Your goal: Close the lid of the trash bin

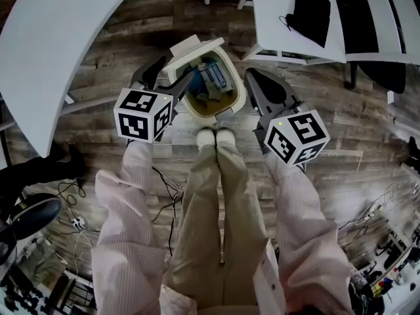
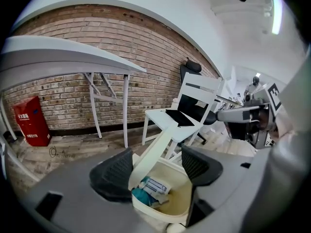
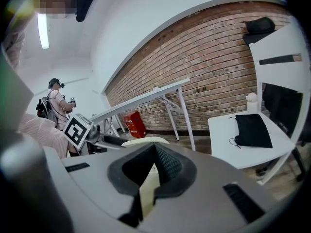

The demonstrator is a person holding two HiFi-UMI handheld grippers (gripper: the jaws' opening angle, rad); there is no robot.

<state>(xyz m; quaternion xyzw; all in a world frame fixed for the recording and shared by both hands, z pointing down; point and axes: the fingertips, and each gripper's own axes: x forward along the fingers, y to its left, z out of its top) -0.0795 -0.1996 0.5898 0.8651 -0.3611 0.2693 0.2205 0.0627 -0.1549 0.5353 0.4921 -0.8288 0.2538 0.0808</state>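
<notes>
Open trash bin on the wooden floor, a gripper on each side of it.
The wooden floor [image 1: 118, 51] carries a white table [image 1: 59, 38] at the left and a white chair [image 1: 275, 25] at the upper right. The cream trash bin [image 1: 210, 115] stands between them, just ahead of the person's shoes [image 1: 215, 136]. Its lid [image 1: 187, 48] is raised, tilted up from the bin's far left edge. The left gripper [image 1: 169, 76] is at the bin's left side with its jaws spread. In the left gripper view the raised lid [image 2: 146, 166] stands between them, close against the left jaw. The right gripper [image 1: 257, 84] hangs just beside the bin's right edge, its jaws pressed together at the tips and holding nothing. Blue and white rubbish [image 2: 153, 186] lies inside the bin.
</notes>
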